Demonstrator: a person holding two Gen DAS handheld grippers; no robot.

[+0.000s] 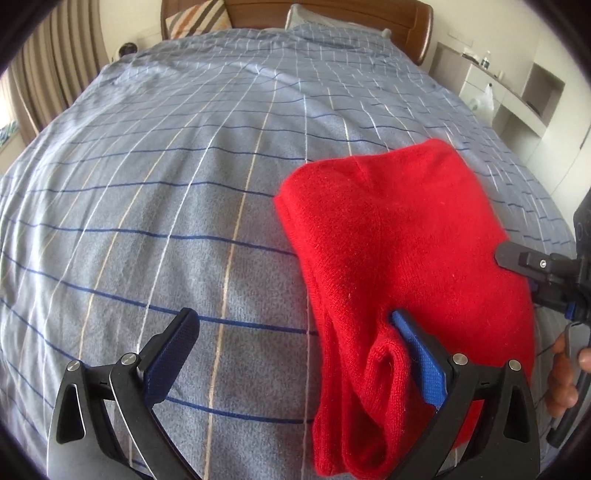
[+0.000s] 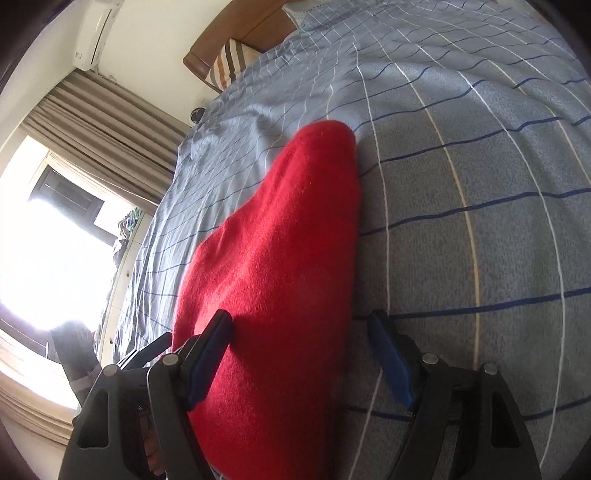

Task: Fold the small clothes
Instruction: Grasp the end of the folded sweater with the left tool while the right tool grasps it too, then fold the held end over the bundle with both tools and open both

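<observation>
A red knitted garment lies folded on the blue checked bedspread. My left gripper is open; its right finger touches the garment's near folds, its left finger is over bare bedspread. The right gripper shows at the right edge of the left wrist view, at the garment's side. In the right wrist view the garment lies between the open fingers of my right gripper; the left finger rests on top of the cloth, the right finger beside it.
The bed fills both views. Pillows and a wooden headboard stand at the far end. White shelves are beyond the bed's right side. A curtained window is on its left side.
</observation>
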